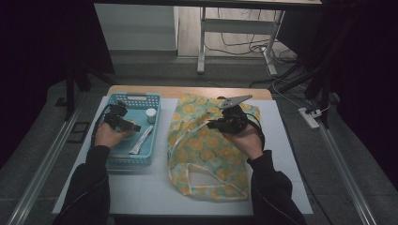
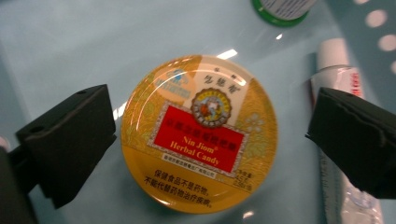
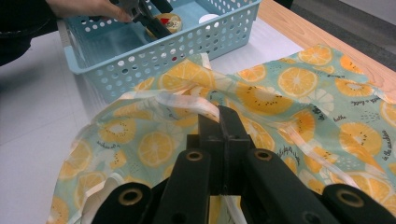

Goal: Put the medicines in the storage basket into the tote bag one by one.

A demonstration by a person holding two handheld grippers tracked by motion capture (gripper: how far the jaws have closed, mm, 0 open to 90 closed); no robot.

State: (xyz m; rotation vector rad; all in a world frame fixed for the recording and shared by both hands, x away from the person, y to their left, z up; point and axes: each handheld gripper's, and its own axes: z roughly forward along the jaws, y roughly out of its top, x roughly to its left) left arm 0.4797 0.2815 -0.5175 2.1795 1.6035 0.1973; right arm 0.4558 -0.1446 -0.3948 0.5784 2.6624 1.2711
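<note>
Nearest the person, two dark sleeves come in over the white table sheet [image 1: 141, 187], and the fruit-print cloth bag [image 1: 206, 150] lies spread flat on the sheet, its open mouth and pale handle loops toward the near edge.

Over the bag's middle, the right gripper [image 1: 217, 123] has its jaws pressed together on one of the bag's white handle straps [image 3: 187, 103]. In the right gripper view the strap is pinched between the two black jaws, and the fabric bunches up just ahead of them. The grey three-cornered plate on top of that gripper tilts up toward the far side.

Left of the bag sits the blue perforated basket [image 1: 141, 161], touching or just beside the bag's edge. Inside it, the left gripper [image 1: 133, 127] hangs over the basket floor, jaws wide apart. The left gripper view looks straight down on the round yellow candy tin [image 2: 200, 135], lid up, red label reading "Nin Jiom Herbal Candy". The tin lies between the two black pads, a gap showing on each side, so nothing is gripped.

Just beside the tin lies a white tube [image 1: 142, 139], running lengthwise in the basket. Farther back in the basket stands a small white-capped bottle [image 1: 150, 115], near the far right corner.

Beyond the basket and bag, the wooden table edge [image 1: 187, 92] shows.
</note>
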